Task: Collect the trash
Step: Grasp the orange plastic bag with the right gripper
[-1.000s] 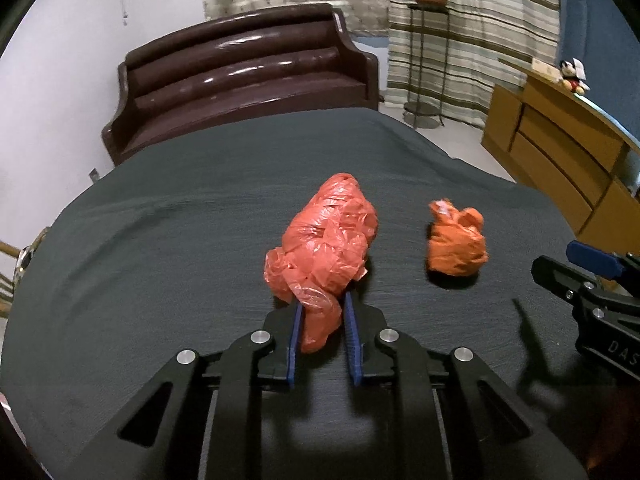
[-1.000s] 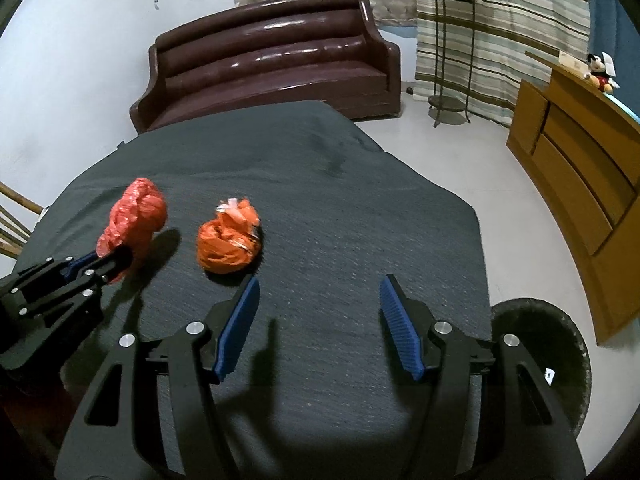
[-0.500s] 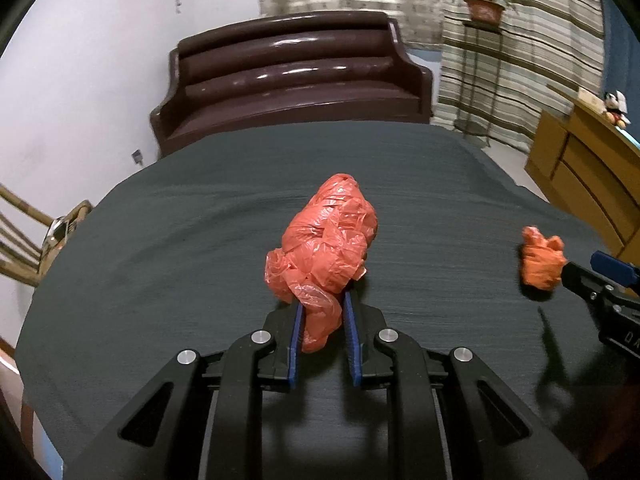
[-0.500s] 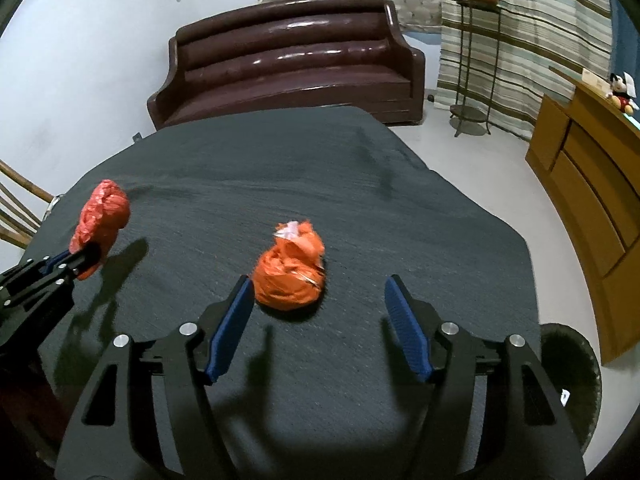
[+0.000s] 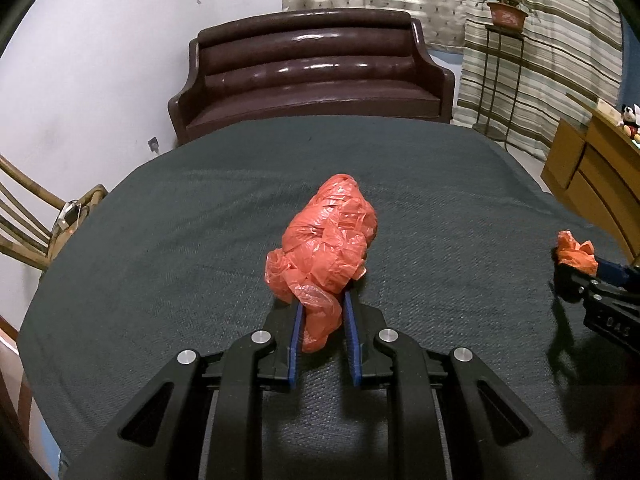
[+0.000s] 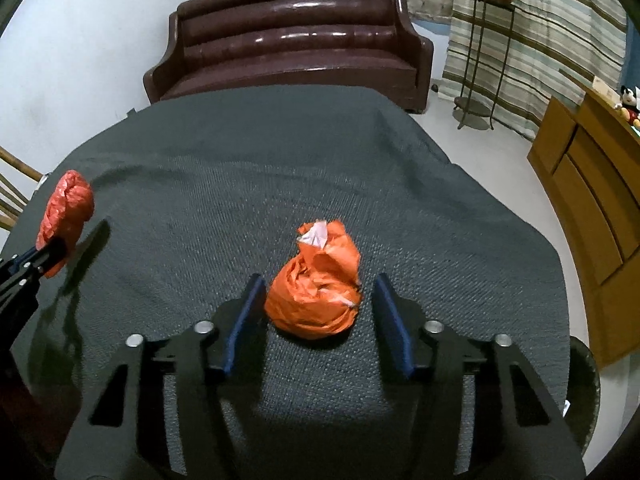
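Note:
A crumpled red plastic bag (image 5: 328, 244) is held above the dark cloth-covered table (image 5: 160, 248), with my left gripper (image 5: 322, 300) shut on its lower tail. The same red bag (image 6: 66, 212) shows at the left edge of the right wrist view. A smaller orange crumpled bag (image 6: 316, 284) lies on the table between the blue pads of my right gripper (image 6: 318, 284). Those jaws are closing around it; a gap still shows on the right side. In the left wrist view the orange bag (image 5: 576, 254) peeks out at the far right beside the right gripper's fingers (image 5: 596, 292).
A brown leather sofa (image 6: 288, 36) stands behind the table. A dark round bin (image 6: 584, 384) sits on the floor past the table's right edge. A wooden cabinet (image 6: 592, 184) lines the right wall, and a wooden chair (image 5: 28, 216) stands at the left.
My right gripper moved left and forward until the orange bag sat between its pads, and its jaws narrowed. My left gripper carried the red bag leftwards, away from the orange one.

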### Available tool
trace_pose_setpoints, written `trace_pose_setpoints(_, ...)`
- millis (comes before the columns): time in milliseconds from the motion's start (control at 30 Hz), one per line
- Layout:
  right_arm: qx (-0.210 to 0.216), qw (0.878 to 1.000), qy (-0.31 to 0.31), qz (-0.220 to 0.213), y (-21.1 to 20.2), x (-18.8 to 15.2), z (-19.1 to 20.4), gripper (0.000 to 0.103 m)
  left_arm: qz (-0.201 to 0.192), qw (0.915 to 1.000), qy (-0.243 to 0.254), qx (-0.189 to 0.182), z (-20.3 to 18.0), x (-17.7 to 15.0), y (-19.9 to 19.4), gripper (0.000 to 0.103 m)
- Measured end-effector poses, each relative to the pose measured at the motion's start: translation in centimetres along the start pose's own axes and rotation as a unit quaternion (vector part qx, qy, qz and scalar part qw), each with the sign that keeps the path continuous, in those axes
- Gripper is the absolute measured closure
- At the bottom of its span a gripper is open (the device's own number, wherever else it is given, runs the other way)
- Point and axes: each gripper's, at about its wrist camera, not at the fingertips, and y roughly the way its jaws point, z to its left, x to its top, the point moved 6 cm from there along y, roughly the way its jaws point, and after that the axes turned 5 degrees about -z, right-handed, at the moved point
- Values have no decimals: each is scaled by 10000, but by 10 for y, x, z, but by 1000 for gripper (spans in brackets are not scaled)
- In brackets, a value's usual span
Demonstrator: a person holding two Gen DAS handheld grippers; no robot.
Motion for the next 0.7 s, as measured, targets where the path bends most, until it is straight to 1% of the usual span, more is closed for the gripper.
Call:
trace_pose_setpoints(67,4,10000,-3,26,1,-1,-1,56,11,10000,-16,-9,-1,0,1,84)
trace_pose_setpoints(400,56,10000,9,-10,-5,-3,-1,57,8,10000,-21,-46,1,-3,-2,84)
trace_pose_setpoints(700,129,9997,101,-178,-31,-11,-7,57,-58,9998,23,-212,-9,-10,-16,84)
